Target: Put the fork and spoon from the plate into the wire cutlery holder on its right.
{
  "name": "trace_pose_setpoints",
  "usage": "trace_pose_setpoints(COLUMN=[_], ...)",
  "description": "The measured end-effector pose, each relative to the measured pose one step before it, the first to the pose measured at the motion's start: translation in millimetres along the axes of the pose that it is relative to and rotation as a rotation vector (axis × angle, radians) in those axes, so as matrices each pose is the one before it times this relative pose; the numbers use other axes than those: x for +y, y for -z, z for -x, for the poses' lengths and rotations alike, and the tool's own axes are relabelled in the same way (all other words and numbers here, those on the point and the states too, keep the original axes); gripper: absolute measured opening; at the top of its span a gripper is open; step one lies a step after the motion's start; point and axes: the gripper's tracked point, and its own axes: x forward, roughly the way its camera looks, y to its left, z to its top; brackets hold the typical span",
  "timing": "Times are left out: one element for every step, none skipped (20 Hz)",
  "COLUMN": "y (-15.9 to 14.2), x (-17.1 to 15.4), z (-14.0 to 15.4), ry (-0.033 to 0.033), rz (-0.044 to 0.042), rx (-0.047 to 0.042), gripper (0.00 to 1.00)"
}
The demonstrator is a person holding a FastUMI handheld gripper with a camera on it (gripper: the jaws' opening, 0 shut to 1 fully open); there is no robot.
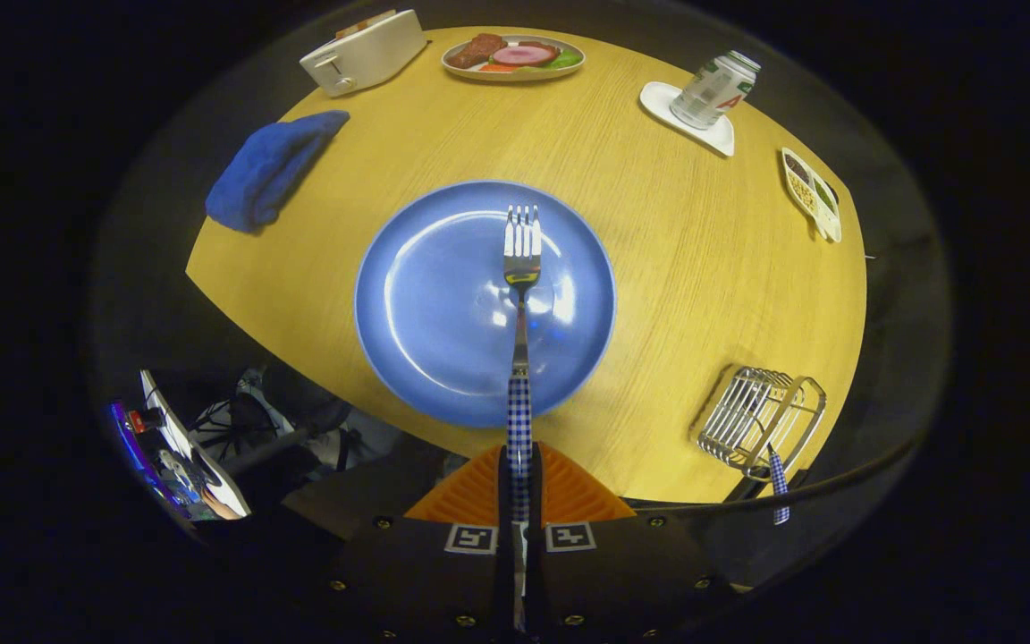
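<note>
My gripper (519, 474) is shut on the checked handle of a metal fork (521, 268), which points straight ahead with its tines over the blue plate (426, 295). The fork hangs above the plate, held level along my fingers. To the right of the plate, near the table's front edge, stands the wire cutlery holder (761, 419). A checked handle (779, 487) of another utensil sticks out of the holder toward me; its head is hidden among the wires.
On the round wooden table (685, 259): a blue cloth (269, 167) at the far left, a white toaster (365, 51), a plate of food (513, 56), a can on a white coaster (713, 89), and a small divided dish (812, 194) at the right edge.
</note>
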Motion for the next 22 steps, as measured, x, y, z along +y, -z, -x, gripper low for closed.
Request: trace_pose_setpoints(y=[5.96, 6.35, 6.08, 6.56, 7.74, 6.38, 3.88, 4.42, 3.42, 4.62, 3.47, 4.11, 4.72, 4.78, 4.28, 4.31, 4.78, 4.62, 4.07, 4.15, 3.32, 2.75], x=[-8.25, -9.41, -9.83, -8.45, -9.62, -9.27, -7.81, -7.75, -6.39, -5.10, -5.66, -4.79, -3.36, -3.08, -4.17, -5.56, -7.04, -6.63, -6.95, -7.85, -5.38, -6.59], z=[6.75, 7.13, 7.22, 9.28, 5.03, 5.40, 4.81, 4.56, 3.66, 2.73, 1.85, 0.42, 1.25, 0.59, 1.62, 1.18, 1.54, -0.07, -4.19, -0.52, -1.40, -0.31], ry=[0.00258, 0.00607, 0.00631, 0.00509, 0.00824, 0.00231, 0.00615, 0.00609, 0.00350, 0.00379, 0.00606, 0.00538, -0.00015, 0.00000, 0.00059, 0.00317, 0.00424, 0.00230, 0.00487, 0.00381, 0.00365, 0.00830], rz=[-0.00068, -0.00254, -0.00267, -0.00524, -0.00688, -0.01206, -0.00870, -0.00368, -0.00455, -0.00509, -0.00174, -0.00375, -0.00521, -0.00297, -0.00063, -0.00327, -0.00415, -0.00115, -0.00267, -0.00052, 0.00097, 0.00395], rx=[0.01280, 0.00894, 0.01168, 0.01162, 0.01535, 0.00849, 0.00088, 0.00283, 0.00107, 0.00486, 0.00319, 0.00547, 0.00732, 0.00868, 0.01085, 0.00793, 0.01411, 0.01591, 0.01826, 0.01884, 0.02169, 0.02036], gripper=[0.05, 0.05, 0.05, 0.05, 0.06, 0.05, 0.05, 0.05, 0.05, 0.05, 0.05, 0.05, 0.05, 0.05, 0.05, 0.05, 0.05, 0.05, 0.05, 0.05, 0.05, 0.05])
